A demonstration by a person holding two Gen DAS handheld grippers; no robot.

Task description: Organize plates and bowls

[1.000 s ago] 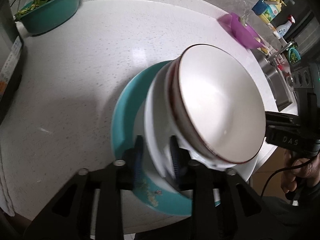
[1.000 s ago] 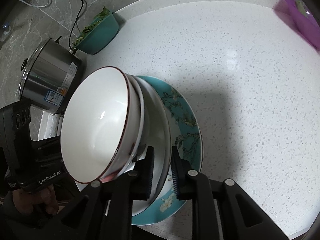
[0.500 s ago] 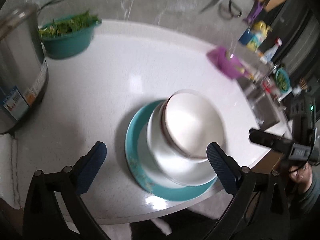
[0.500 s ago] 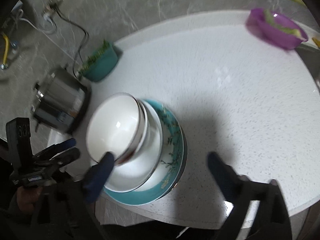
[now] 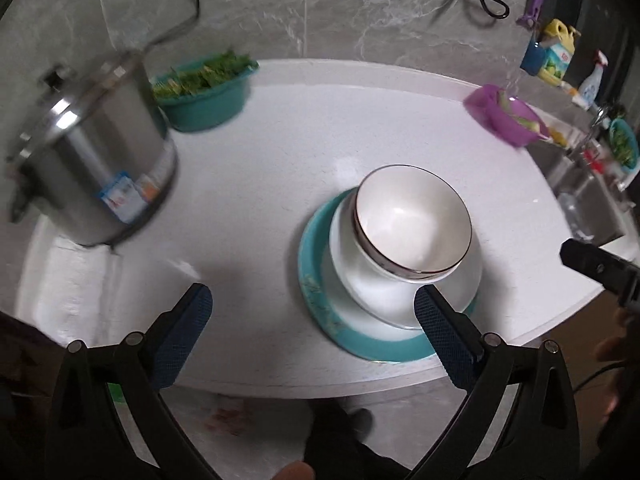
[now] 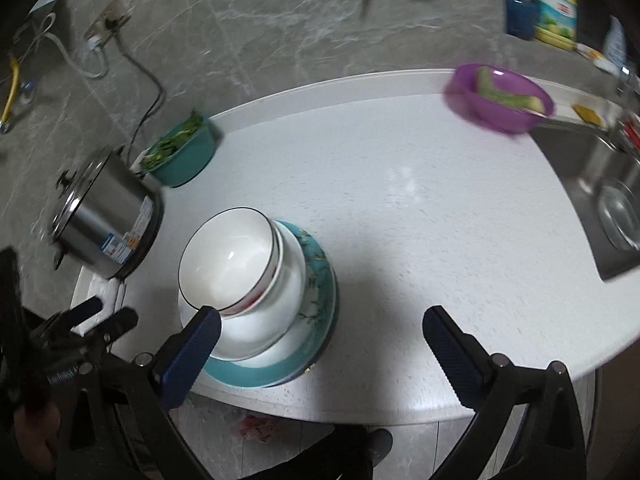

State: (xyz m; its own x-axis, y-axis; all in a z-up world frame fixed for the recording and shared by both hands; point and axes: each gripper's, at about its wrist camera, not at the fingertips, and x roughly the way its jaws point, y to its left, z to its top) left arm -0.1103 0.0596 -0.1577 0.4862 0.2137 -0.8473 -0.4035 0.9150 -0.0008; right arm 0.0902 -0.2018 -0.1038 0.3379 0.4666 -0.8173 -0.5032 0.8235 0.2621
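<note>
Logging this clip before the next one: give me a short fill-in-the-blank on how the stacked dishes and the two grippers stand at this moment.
1. The stack of bowls sits on a plate whose colour is ____.
2. Both the left gripper and the right gripper have their fingers ____, with nothing held.
3. The basin of greens stands beside a steel ____.
4. The purple bowl sits at the counter edge next to the ____.

Missing words: teal; open; pot; sink
</note>
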